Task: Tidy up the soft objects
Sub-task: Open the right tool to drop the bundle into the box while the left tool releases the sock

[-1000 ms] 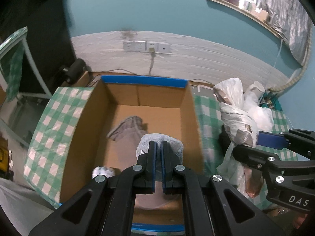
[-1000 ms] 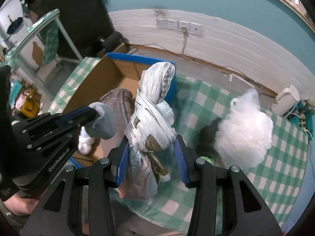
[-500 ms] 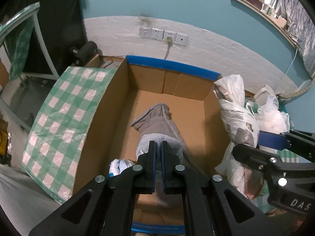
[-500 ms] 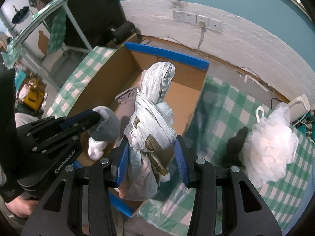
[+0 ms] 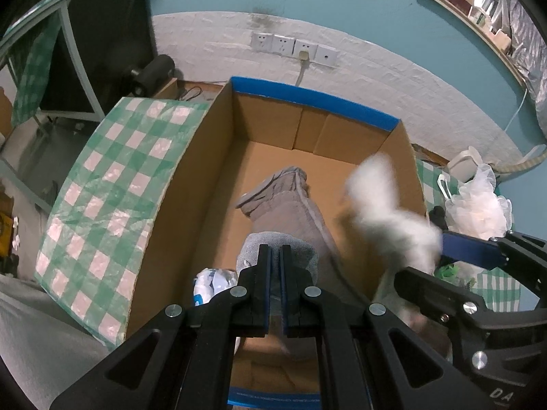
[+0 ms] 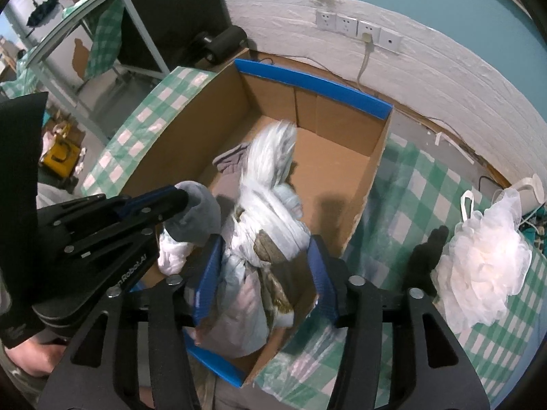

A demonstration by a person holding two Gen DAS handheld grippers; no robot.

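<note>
As the jaws of the right gripper have just been opening, the knotted plastic bag bundle is seen blurred between them, over the near right part of the cardboard box; the blue pads are no longer pressed on it, so it is judged released and dropping in. Light weight and full softness are expected: thin crinkled film, slippery, easily torn if snagged on a box edge. A hold at the knotted waist is judged best, where the wraps are bunched tight; the loose top would just slide out.

The left gripper is closed on a grey sock, held over the near middle of the box. Soft knit, light, grippy against the pads; a pinch at the folded cuff is enough, and nothing is at risk of breaking.

Inside the box, a grey cloth is laid on the floor at the centre, and a white crumpled bag is seen at the near left corner. Right of the box, on the checked tablecloth, a white mesh bath pouf is left; springy, very light, best taken by its loop or through the middle.

Writing: "GenRobot.AI" is partly read on the left gripper body in the right view; "DA…" is cut off on the right gripper body in the left view. No other labels are legible.
</note>
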